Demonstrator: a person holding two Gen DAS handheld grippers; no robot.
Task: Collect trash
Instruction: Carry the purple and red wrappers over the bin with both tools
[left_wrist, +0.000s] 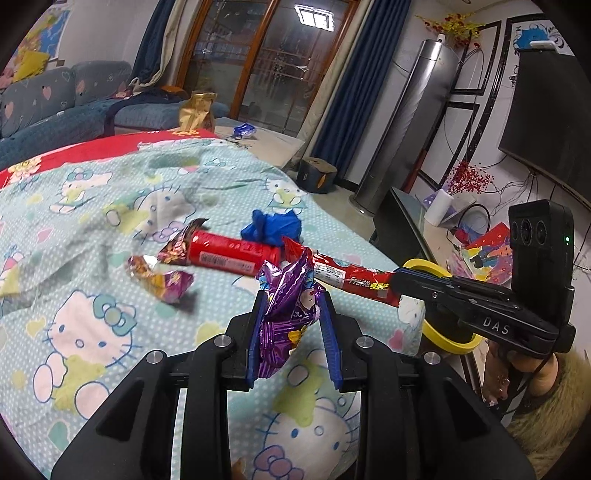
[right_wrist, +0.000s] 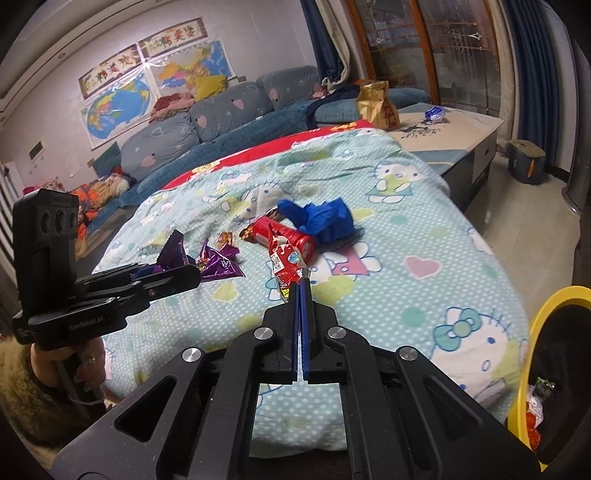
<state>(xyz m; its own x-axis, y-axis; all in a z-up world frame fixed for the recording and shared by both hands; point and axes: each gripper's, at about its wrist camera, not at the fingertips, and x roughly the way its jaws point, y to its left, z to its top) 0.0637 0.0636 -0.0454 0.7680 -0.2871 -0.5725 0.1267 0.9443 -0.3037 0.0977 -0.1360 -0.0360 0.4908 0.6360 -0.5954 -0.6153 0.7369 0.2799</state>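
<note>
My left gripper (left_wrist: 291, 299) is shut on a crumpled purple foil wrapper (left_wrist: 284, 306), held just above the Hello Kitty blanket (left_wrist: 92, 332). My right gripper (right_wrist: 301, 286) is shut on the end of a flat red snack wrapper (right_wrist: 282, 258), which hangs out ahead of its fingers. That red wrapper (left_wrist: 347, 277) and the right gripper (left_wrist: 399, 282) also show in the left wrist view. On the blanket lie a red tube-shaped wrapper (left_wrist: 232, 254), a crumpled blue piece (left_wrist: 273, 225) and a small purple-gold wrapper (left_wrist: 162, 277). In the right wrist view the left gripper (right_wrist: 192, 275) carries the purple wrapper (right_wrist: 221, 264).
A yellow-rimmed bin (right_wrist: 535, 332) with trash inside stands at the bed's right edge. A gold bag (right_wrist: 375, 103) and a blue wrapper (right_wrist: 434, 112) sit on the low table (right_wrist: 465, 136) beyond the bed. A sofa (right_wrist: 221, 110) runs along the far side. A person's hand (right_wrist: 88, 358) holds the left gripper.
</note>
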